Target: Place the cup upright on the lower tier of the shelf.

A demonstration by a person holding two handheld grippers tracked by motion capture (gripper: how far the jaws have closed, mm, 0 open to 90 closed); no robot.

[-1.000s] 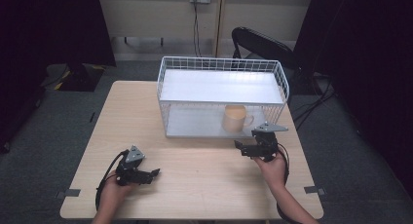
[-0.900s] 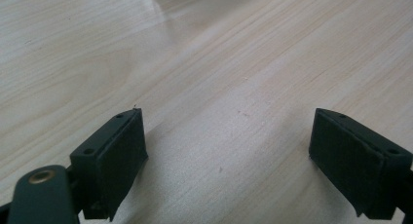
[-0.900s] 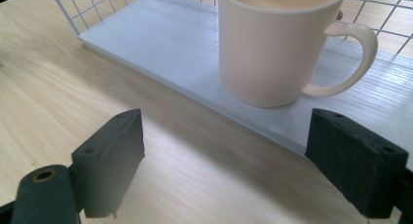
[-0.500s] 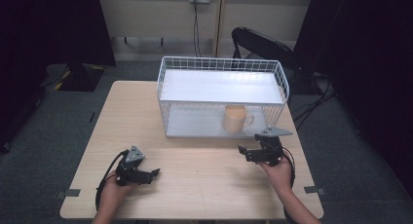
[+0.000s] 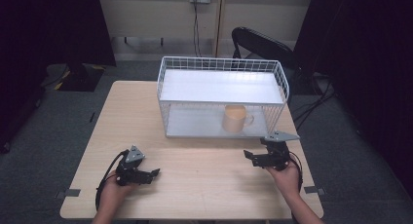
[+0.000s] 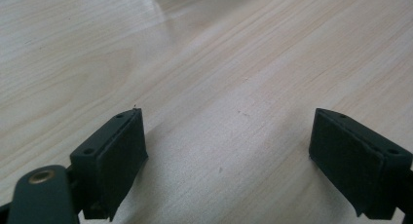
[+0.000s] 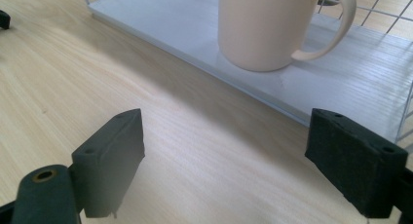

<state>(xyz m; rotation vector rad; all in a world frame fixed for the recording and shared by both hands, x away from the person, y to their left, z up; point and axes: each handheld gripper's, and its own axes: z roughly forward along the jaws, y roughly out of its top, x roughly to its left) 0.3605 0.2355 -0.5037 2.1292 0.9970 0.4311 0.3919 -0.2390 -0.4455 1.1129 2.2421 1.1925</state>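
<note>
right gripper (image 5: 263, 158) sits low over the table, jaws spread wide and empty, aimed at the mug (image 5: 235, 118). in the right gripper view the mug (image 7: 265, 27) stands upright just beyond the jaws, apart from them, handle out to the view's right. left gripper (image 5: 141, 174) rests near the table's front left, jaws also apart with nothing between them, well away from the mug.

the mug stands on the lower shelf of the white wire rack (image 5: 220, 68), toward its right end, under the upper shelf. it looks like glazed ceramic: stiff, smooth, likely slippery, moderately heavy, apt to chip if knocked on wire. best hold is probably across the body or over the rim wall; the handle is thin and curved, a poorer purchase. headroom under the upper shelf looks limited, so a level approach from the open front seems wise.

table (image 5: 122, 117) is pale wood-grain, bare elsewhere. behind: a dark folding chair (image 5: 260, 41), grey floor, a wall outlet with cable.
</note>
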